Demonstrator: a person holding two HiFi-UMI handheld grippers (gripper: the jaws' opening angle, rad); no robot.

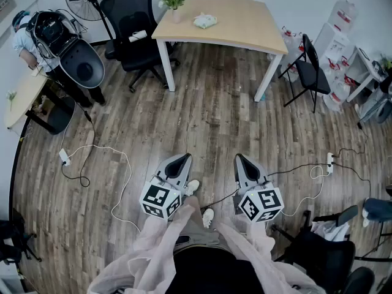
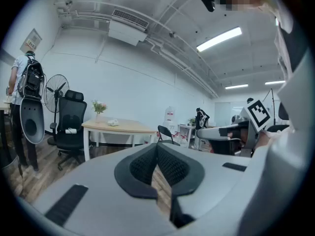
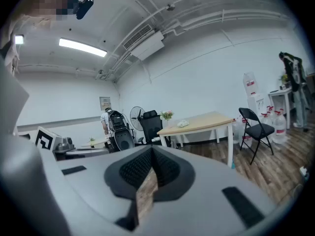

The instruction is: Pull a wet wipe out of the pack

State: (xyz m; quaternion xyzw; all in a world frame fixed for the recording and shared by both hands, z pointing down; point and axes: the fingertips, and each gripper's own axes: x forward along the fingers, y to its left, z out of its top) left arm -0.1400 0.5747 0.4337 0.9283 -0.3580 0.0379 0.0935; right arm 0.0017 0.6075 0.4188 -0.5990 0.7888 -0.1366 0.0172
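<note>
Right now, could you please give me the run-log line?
left gripper: shut, empty | right gripper: shut, empty | wipe pack: on table

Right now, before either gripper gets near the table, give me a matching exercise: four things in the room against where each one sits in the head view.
Things:
1. wet wipe pack
2. vase of flowers
3. black folding chair
4. black office chair

Places:
A. on the floor, right of the wooden table
B. on the tabletop, at its far left corner
C. on the floor, left of the table
D. on the tabletop, a little in from the left end

Pairs: 1-D, 2-B, 3-A, 4-C
</note>
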